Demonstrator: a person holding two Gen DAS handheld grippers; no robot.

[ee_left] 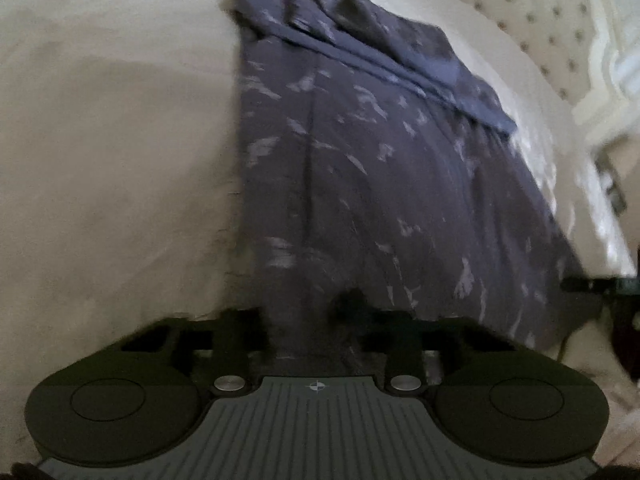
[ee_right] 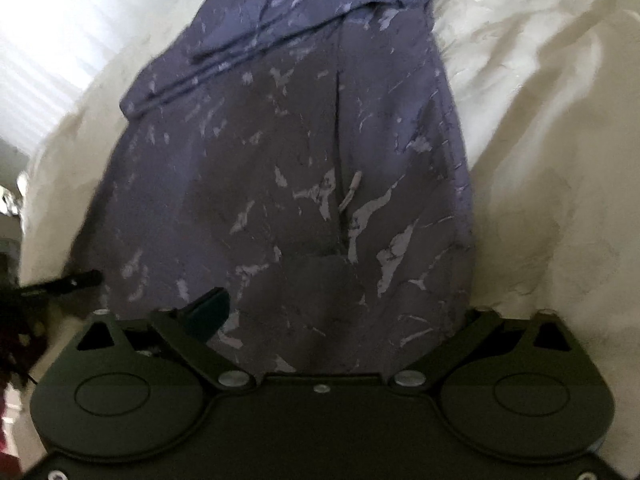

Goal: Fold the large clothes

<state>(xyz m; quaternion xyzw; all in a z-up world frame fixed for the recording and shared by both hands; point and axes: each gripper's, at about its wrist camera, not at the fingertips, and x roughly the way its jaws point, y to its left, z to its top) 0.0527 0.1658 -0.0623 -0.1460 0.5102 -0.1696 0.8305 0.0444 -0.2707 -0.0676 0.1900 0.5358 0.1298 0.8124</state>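
L gripper (ee_left: 306, 320) is standing nearly closed, its two black fingers (ee_left: 356, 308) pinching in on the near hem of the purple patterned garment (ee_left: 360, 168); a narrow strip of the cloth is sitting between the pads and looks squeezed there. R gripper (ee_right: 340, 312) is gaping wide, jaws well apart, w/ the same garment's near edge lying across the gap between them. Only its left finger (ee_right: 208, 312) is showing clearly, tip resting on or just above the fabric; can't tell if it's actually touching. Nothing is being gripped on that side.

Garment is lying lengthwise on the white bed cover (ee_left: 112, 140), stretching away from both grippers toward the far side of the bed. Its near hem is right at the grippers. At the garment's far end a band of it is lying folded back over the rest, rumpled at the top. A dark seam is running down the garment's middle, w/ a small pale cord (ee_right: 350, 194) just beside it.

Both grippers are tipping steeply down at the garment's near edge, side by side. A tufted headboard (ee_left: 532, 24) is standing beyond the garment's right-hand edge in the left wrist view.
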